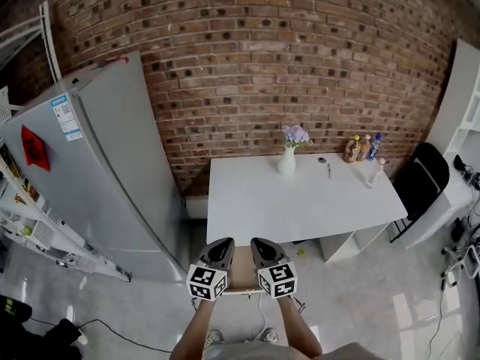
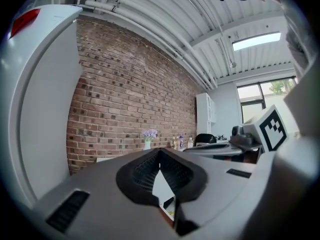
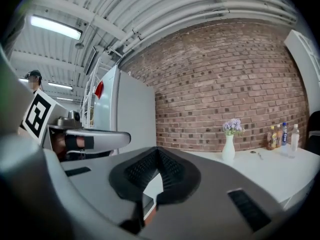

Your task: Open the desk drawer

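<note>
Inspection from my position facing the brick wall (image 1: 300, 66): a grey refrigerator (image 1: 97, 178) stands at the left, and a white table (image 1: 300, 201) is set against the wall straight ahead of me. A black chair (image 1: 424, 178) stands at its right end. I hold both tongs side by side, level, just short of the table's near edge. The left tongs (image 2: 160, 151) are closed, pads meeting at the tips, with nothing between them. The right tongs (image 3: 157, 150) are likewise closed and empty. On the tabletop, near the wall, stand a white vase (image 1: 287, 161) of purple flowers and a small group of bottles (image 1: 362, 148). No view shows the drawer plainly. I judge that it sits under the table's near edge, directly before me. Between the tongs a tan panel (image 1: 243, 276) with a pale near rim shows below that edge. It may be the drawer's inside standing out, or something else; I cannot settle which. As to handling, I expect a rigid box on runners, light to moderate in weight, that binds if pulled askew. Hold therefore belongs at the middle of its front, on a handle or under its lip, though I see neither. Only the head view shows the whole tabletop, the floor and both tongs together. Only the gripper views show the ceiling pipes and lights. The left gripper view alone shows a window.
</note>
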